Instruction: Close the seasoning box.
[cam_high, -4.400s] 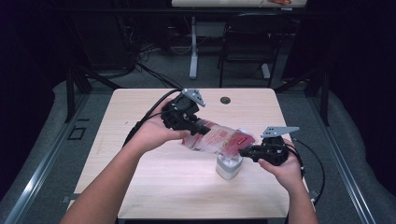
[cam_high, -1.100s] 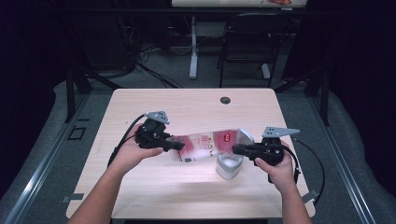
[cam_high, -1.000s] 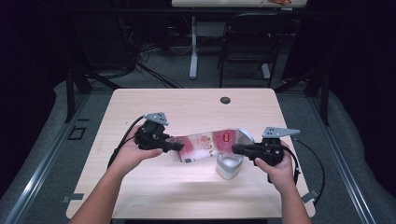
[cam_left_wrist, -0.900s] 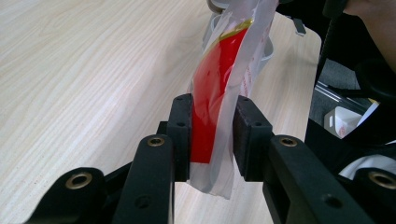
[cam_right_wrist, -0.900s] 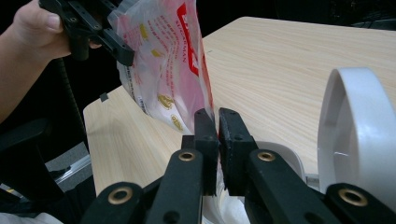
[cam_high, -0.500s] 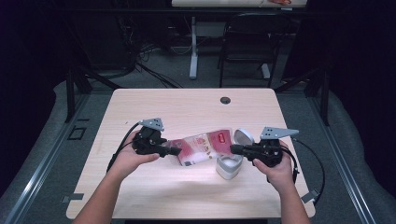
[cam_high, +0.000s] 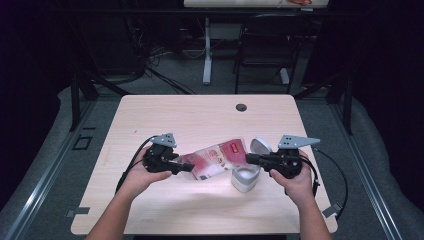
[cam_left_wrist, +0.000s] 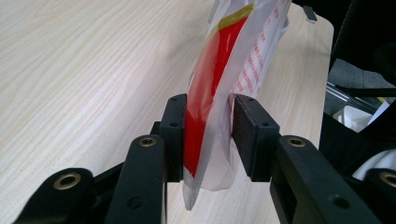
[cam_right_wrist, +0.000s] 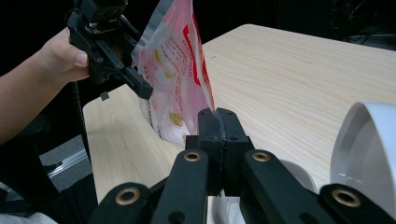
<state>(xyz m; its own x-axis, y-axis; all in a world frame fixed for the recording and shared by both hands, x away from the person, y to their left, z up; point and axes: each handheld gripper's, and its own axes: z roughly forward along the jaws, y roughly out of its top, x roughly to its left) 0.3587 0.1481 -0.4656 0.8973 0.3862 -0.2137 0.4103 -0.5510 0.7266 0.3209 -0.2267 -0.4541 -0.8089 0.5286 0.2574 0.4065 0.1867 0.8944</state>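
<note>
Fingers (cam_right_wrist: 208, 126) of the right gripper (cam_high: 250, 158) are pinched tight together on the edge of the red-and-clear plastic pouch (cam_high: 212, 160), no gap between the pads in the right gripper view. Left gripper (cam_high: 189, 168) has its pads (cam_left_wrist: 173, 135) set narrow, either side of the pouch's other end; its jaws have just been opening, the left pad sits against the red film while a sliver of space shows at the right pad, so the grip looks loosened with the pouch between the pads.

Pouch hangs stretched between the two grippers, mid-table, slightly near of centre, tilted with its right end higher. It is red and white with print, clear along the edges; in the left gripper view it stands on edge between the pads (cam_left_wrist: 215, 93). In the right gripper view the pouch (cam_right_wrist: 180, 70) rises from the clamped pads toward the left gripper (cam_right_wrist: 142, 91) farther off, with the person's left hand (cam_right_wrist: 63, 56) behind it.

White lidded container (cam_high: 246, 177) sits on the table just below the pouch's right end, just left of the right hand (cam_high: 295, 180); its flip lid (cam_high: 260, 146) stands open on the far side. Rounded white wall of it shows at the right of the right gripper view (cam_right_wrist: 369, 149).

Light wood table (cam_high: 200, 115), small dark grommet hole (cam_high: 241, 107) near the far edge. Cables trail from both grippers toward the near edge.
</note>
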